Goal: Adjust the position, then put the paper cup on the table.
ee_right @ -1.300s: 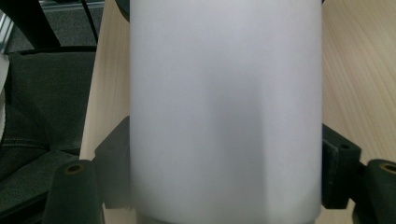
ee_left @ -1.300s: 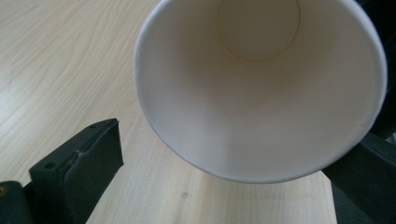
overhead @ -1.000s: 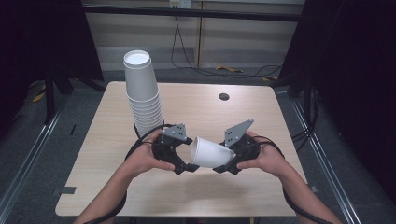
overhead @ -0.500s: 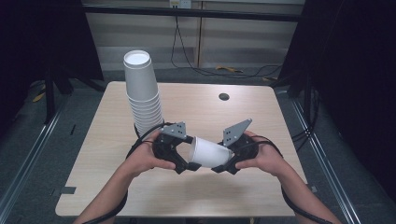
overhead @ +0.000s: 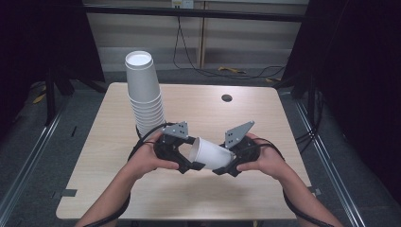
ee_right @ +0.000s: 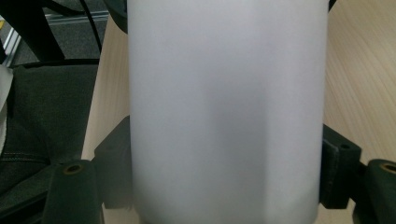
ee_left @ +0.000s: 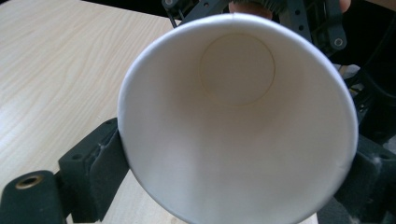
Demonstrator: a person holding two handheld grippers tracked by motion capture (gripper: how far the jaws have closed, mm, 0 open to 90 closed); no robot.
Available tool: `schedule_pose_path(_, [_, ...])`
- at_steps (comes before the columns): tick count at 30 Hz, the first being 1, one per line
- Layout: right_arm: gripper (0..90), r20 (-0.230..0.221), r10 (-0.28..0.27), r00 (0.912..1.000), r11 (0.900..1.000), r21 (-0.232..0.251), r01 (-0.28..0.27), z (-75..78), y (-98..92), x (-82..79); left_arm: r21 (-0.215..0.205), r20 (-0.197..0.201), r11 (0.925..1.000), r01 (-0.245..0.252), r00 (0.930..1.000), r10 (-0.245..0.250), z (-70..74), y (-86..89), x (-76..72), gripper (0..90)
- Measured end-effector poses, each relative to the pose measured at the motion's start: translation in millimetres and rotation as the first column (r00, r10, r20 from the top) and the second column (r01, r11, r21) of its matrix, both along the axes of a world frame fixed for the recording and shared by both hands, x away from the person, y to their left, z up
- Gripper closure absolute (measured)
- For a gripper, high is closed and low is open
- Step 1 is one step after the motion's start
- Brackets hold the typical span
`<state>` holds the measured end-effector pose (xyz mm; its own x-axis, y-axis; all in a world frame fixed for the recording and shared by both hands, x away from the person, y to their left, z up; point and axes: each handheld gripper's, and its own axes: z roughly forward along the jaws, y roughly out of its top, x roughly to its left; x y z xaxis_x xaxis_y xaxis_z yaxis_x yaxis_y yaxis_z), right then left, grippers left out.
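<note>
The paper cup held between the two grippers is plain white, outside and in, with no print on it; looking down its mouth, the inside shades to a faint cream. The tall stack of cups behind is the same unmarked white. The left gripper and right gripper are matt black, each topped by a grey plate dotted with small holes. The table is pale wood with fine, wavy grain lines and one dark round hole. The floor is dark grey.

Matt white paper cup, pale wood-grain table, rough black foam-padded fingers.
</note>
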<state>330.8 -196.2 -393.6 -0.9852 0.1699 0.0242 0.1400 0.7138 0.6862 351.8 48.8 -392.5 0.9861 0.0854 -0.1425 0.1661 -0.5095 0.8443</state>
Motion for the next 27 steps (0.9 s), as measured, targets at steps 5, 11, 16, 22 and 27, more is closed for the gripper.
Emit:
schedule_pose_path(5, [24.7, -0.003, 0.002, 1.0000, 1.000, 0.004, -0.002, -3.4, -0.1, 0.0, 0.026, 0.006, 0.9996, 0.004, 1.0000, -0.004, 2.7, -1.8, -0.4, 11.5])
schedule_pose_path(11, [23.4, -0.002, -0.007, 1.0000, 1.000, -0.008, 0.007, -6.7, 0.0, -0.6, 0.076, 0.017, 0.9970, 0.012, 0.9998, -0.014, 5.4, -4.1, -0.8, 13.3])
schedule_pose_path(16, [13.4, -0.007, -0.038, 0.9993, 0.998, -0.042, 0.037, -13.1, -3.2, -1.2, 0.121, 0.037, 0.9925, -0.021, 0.9992, 0.017, 8.4, -0.4, 1.7, 13.3])
schedule_pose_path(22, [12.9, -0.004, -0.103, 0.9947, 0.994, -0.043, 0.103, -20.7, -14.2, -0.2, 0.164, 0.048, 0.9852, -0.049, 0.9980, 0.042, 11.6, 3.7, 3.3, 13.0])
schedule_pose_path(27, [12.8, -0.010, -0.147, 0.9890, 0.988, -0.051, 0.147, -27.4, -23.0, 1.1, 0.233, 0.048, 0.9696, -0.075, 0.9967, 0.066, 12.0, 3.4, 5.6, 13.0])
